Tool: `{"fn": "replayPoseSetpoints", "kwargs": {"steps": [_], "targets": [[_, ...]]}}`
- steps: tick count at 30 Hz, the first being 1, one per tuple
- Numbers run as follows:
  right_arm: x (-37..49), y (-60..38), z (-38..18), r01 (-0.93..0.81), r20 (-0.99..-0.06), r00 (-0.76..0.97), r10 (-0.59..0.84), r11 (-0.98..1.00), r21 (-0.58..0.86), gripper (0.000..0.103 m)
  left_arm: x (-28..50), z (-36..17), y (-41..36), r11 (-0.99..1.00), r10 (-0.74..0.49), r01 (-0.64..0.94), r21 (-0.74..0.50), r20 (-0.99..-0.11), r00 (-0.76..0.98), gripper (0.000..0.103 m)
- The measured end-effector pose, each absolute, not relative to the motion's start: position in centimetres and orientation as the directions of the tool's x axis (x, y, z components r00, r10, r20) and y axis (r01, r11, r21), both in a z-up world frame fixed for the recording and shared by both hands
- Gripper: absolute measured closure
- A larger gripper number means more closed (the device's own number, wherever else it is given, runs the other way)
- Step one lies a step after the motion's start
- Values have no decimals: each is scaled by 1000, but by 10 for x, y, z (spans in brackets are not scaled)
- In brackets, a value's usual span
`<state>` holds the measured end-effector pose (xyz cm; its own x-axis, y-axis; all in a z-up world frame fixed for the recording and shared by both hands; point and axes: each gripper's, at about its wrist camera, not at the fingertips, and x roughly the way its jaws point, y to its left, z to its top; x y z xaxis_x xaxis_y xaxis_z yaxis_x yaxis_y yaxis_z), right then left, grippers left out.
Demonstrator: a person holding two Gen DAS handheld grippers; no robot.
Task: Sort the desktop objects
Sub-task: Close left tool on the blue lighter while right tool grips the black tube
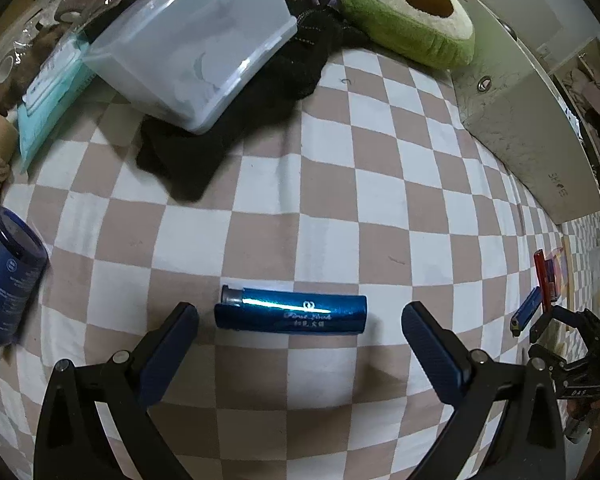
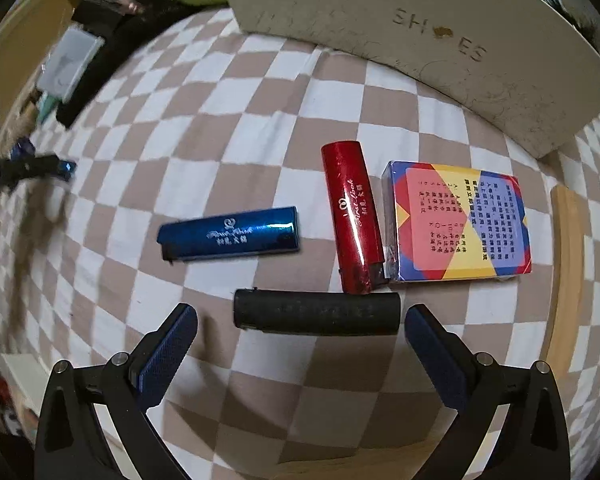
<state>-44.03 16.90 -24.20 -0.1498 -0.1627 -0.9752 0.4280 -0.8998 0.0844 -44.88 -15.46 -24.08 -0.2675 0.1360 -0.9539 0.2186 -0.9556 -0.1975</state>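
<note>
In the left wrist view, a blue lighter [image 1: 291, 314] lies sideways on the checkered cloth, between the wide-open fingers of my left gripper [image 1: 300, 332], untouched. In the right wrist view, my right gripper [image 2: 301, 334] is open around a black lighter [image 2: 317, 317] lying sideways. Just beyond it lie a red lighter [image 2: 354, 216], another blue lighter [image 2: 229, 234] and a colourful card box [image 2: 458, 224]. The left gripper [image 2: 40, 170] shows far left, blurred.
A clear plastic box [image 1: 192, 44], black cloth [image 1: 236, 108], teal pack [image 1: 48, 96], avocado plush [image 1: 412, 12] and a grey shoe box [image 1: 528, 136] stand at the back. A dark blue bottle [image 1: 8, 280] lies at the left. The shoe box [image 2: 420, 28] also backs the right wrist view.
</note>
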Motion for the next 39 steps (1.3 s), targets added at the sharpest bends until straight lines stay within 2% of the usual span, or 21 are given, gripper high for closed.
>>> {"fn": "replayPoseSetpoints", "kwargs": {"steps": [4,10,19,21,23,24,25,31,39], "targets": [[-441,164,-244,446,-975,-161,-155,-892,68,0,-453,-243,-151,-960,129,209,-188,-955,-268,0],[-443,164,-247,441,-979,-165,-123,-897,39,14,-459,-251,-140,-975,89,177,-136,-964,-251,0],[-449,167,-246,431,-980,-158,-124,-901,45,21,-470,-260,-121,-993,8,109,-37,-967,-254,1],[-450,169,-245,429,-979,-153,-132,-902,55,22,-472,-259,-116,-997,-20,81,-3,-962,-274,1],[-452,170,-244,427,-979,-148,-139,-902,63,22,-474,-258,-112,-998,-45,58,30,-956,-289,6],[-453,171,-244,424,-979,-144,-141,-903,68,22,-475,-258,-111,-998,-43,53,30,-958,-283,14],[-454,171,-243,422,-979,-142,-143,-904,71,22,-477,-259,-111,-998,-41,47,29,-960,-277,15],[-460,173,-243,407,-980,-135,-146,-910,80,22,-483,-264,-114,-998,-12,55,-3,-966,-259,19],[-469,174,-246,379,-982,-129,-139,-922,81,22,-495,-267,-118,-996,9,85,-31,-969,-247,20]]}}
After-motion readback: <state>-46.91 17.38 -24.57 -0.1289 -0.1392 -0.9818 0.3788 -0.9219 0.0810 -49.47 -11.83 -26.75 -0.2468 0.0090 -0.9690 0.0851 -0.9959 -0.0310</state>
